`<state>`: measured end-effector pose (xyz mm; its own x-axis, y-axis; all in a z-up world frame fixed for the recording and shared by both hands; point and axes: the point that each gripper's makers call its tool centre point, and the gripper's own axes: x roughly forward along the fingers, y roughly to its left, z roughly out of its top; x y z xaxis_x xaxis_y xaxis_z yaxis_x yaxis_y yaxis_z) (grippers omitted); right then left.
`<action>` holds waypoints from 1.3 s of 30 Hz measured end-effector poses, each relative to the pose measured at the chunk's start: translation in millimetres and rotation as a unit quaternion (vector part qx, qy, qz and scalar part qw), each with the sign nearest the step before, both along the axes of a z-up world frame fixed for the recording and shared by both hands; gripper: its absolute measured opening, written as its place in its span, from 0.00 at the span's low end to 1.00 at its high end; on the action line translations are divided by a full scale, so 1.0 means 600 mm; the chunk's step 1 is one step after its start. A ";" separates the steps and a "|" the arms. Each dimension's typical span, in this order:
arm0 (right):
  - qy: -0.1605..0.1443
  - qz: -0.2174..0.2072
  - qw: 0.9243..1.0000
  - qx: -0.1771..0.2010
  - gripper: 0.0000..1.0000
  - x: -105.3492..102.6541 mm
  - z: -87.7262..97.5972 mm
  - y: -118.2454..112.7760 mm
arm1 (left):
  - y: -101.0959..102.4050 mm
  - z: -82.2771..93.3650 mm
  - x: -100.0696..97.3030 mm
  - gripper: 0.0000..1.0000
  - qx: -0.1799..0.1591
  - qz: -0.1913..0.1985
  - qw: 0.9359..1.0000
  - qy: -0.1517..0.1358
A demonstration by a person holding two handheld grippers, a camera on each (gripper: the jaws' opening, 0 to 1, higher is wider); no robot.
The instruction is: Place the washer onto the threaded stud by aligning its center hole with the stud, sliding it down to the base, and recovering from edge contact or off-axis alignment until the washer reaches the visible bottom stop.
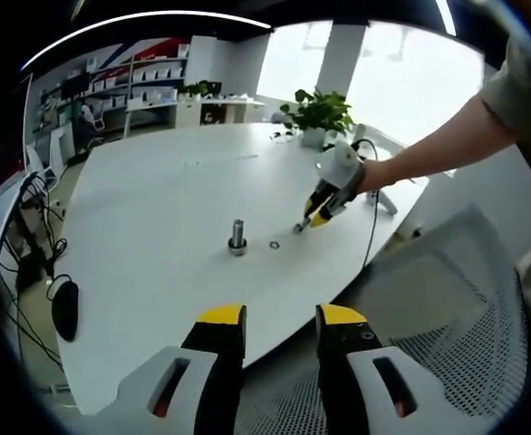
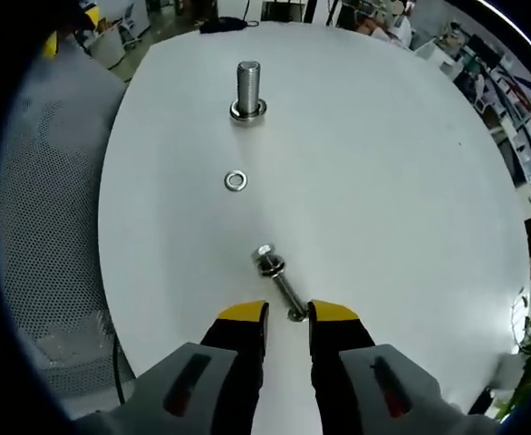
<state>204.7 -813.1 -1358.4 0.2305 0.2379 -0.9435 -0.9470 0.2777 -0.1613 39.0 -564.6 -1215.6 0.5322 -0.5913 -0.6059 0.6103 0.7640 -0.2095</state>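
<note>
Seen in the right gripper view: upright threaded steel stud point(image 2: 248, 89) standing on the white oval surface point(image 2: 401, 163), a ring-like base collar around its foot. Small flat silver washer point(image 2: 236, 180) lying flat on the surface, apart from the stud, between it and the right claw point(image 2: 288, 314). Right claw's yellow-tipped jaws drawn close together, pinching the shank end of a slim metal bolt with a nut and collar at its far end point(image 2: 275, 275); bolt lying low over the surface, its head end pointing toward the washer, not touching it.

Seen in the left gripper view: left claw point(image 1: 281, 316) released, jaws standing apart with nothing between them, held back off the near edge of the surface point(image 1: 157, 208). Stud point(image 1: 237, 237) near mid-surface, washer point(image 1: 275, 245) just beside it. Right claw point(image 1: 298, 227) reaching in from the right in a person's hand point(image 1: 371, 174), its tip low by the washer. Green potted plant point(image 1: 318, 115) at the far edge, black computer mouse point(image 1: 65, 309) near the left edge, grey mesh chair back point(image 1: 447, 299) at right.
</note>
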 end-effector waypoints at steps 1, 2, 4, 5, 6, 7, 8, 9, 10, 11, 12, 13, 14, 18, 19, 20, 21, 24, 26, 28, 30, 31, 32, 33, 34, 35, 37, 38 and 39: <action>0.003 -0.006 1.000 0.002 0.20 0.000 0.000 -0.003 | 0.000 0.000 0.000 0.29 0.000 0.000 1.000 0.000; 0.006 -0.008 1.000 0.002 0.20 -0.001 -0.002 -0.004 | 0.000 0.000 0.000 0.29 0.000 0.001 1.000 0.000; -0.001 0.024 1.000 -0.018 0.20 0.002 -0.005 -0.010 | 0.000 0.000 0.000 0.29 0.000 0.000 1.000 0.000; -0.006 0.059 0.998 -0.025 0.20 0.001 -0.007 -0.005 | 0.000 0.000 0.000 0.29 -0.001 0.000 1.000 0.000; -0.007 0.074 0.997 -0.030 0.20 0.000 -0.005 -0.002 | 0.000 0.000 0.000 0.29 -0.001 0.000 1.000 0.000; -0.011 0.086 0.996 -0.036 0.20 -0.001 -0.002 0.000 | 0.000 0.000 0.000 0.29 0.000 -0.001 1.000 0.001; -0.016 0.094 0.995 -0.040 0.20 0.001 0.001 0.000 | 0.000 -0.001 0.000 0.29 0.001 -0.001 1.000 0.001; -0.019 0.090 0.995 -0.037 0.20 0.004 0.004 -0.001 | -0.001 -0.001 -0.001 0.29 0.000 -0.001 1.000 0.001; -0.018 0.086 0.996 -0.033 0.20 0.005 0.006 -0.001 | 0.000 -0.001 0.000 0.29 0.000 -0.001 1.000 0.001; -0.015 0.086 0.996 -0.029 0.20 0.004 0.005 -0.001 | 0.000 -0.001 0.000 0.29 0.000 0.000 1.000 0.001; -0.013 0.091 0.995 -0.031 0.20 0.002 0.003 0.000 | -0.001 0.000 0.000 0.29 -0.001 0.000 1.000 0.001; -0.010 0.108 0.993 -0.038 0.20 -0.001 -0.003 -0.003 | -0.001 0.000 0.000 0.29 -0.001 0.000 1.000 0.000; -0.004 0.132 0.990 -0.048 0.20 -0.006 -0.010 -0.003 | -0.001 -0.001 0.000 0.29 0.000 -0.001 1.000 0.001; -0.002 0.158 0.985 -0.063 0.18 -0.015 -0.018 -0.003 | -0.001 -0.002 0.000 0.29 0.000 -0.001 1.000 0.002; -0.001 0.158 0.985 -0.063 0.18 -0.014 -0.019 -0.004 | -0.001 -0.002 0.000 0.29 0.000 -0.001 1.000 0.002; 0.001 0.159 0.985 -0.064 0.18 -0.014 -0.020 -0.004 | -0.001 -0.002 -0.001 0.29 0.001 -0.001 1.000 0.003; 0.002 0.161 0.985 -0.065 0.17 -0.014 -0.020 -0.004 | -0.001 -0.002 -0.001 0.29 0.001 -0.002 1.000 0.003; 0.006 0.163 0.984 -0.068 0.13 -0.011 -0.023 -0.005 | -0.001 -0.002 -0.001 0.29 0.000 -0.001 1.000 0.003; 0.013 0.159 0.985 -0.067 0.12 -0.012 -0.022 -0.005 | -0.001 -0.002 -0.001 0.29 0.000 -0.001 1.000 0.003; 0.020 0.154 0.986 -0.065 0.11 -0.013 -0.021 -0.005 | -0.001 -0.002 0.000 0.29 0.000 -0.001 1.000 0.002; 0.033 0.143 0.987 -0.062 0.10 -0.014 -0.021 -0.004 | -0.002 -0.002 0.000 0.29 0.000 -0.002 1.000 0.002; 0.046 0.140 0.987 -0.061 0.09 -0.019 -0.022 -0.003 | -0.002 -0.002 0.000 0.29 0.000 -0.002 1.000 0.002; 0.046 0.142 0.987 -0.061 0.09 -0.019 -0.020 -0.002 | -0.002 -0.002 0.000 0.29 0.000 -0.002 1.000 0.002; 0.048 0.143 0.987 -0.062 0.09 -0.023 -0.016 0.001 | -0.002 -0.002 0.000 0.29 0.000 -0.002 1.000 0.002; 0.054 0.139 0.987 -0.062 0.09 -0.024 -0.015 0.001 | -0.002 -0.002 0.000 0.29 0.000 -0.002 1.000 0.002; 0.059 0.136 0.987 -0.062 0.09 -0.023 -0.015 0.001 | -0.002 -0.002 0.000 0.29 0.000 -0.002 1.000 0.002; 0.069 0.122 0.988 -0.064 0.09 -0.024 -0.014 0.000 | -0.002 -0.001 0.000 0.29 -0.001 -0.001 1.000 0.000; 0.086 0.103 0.989 -0.062 0.09 -0.029 -0.011 0.001 | -0.001 0.000 0.001 0.29 -0.002 -0.001 1.000 0.000; 0.092 0.099 0.989 -0.061 0.09 -0.031 -0.007 0.004 | -0.001 0.000 0.001 0.29 -0.002 0.000 1.000 0.000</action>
<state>186.1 -810.7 -1362.3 0.0119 0.1422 -0.9898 -0.9973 0.0738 -0.0014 39.5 -565.3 -1215.6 0.5325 -0.5934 -0.6036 0.6106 0.7631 -0.2117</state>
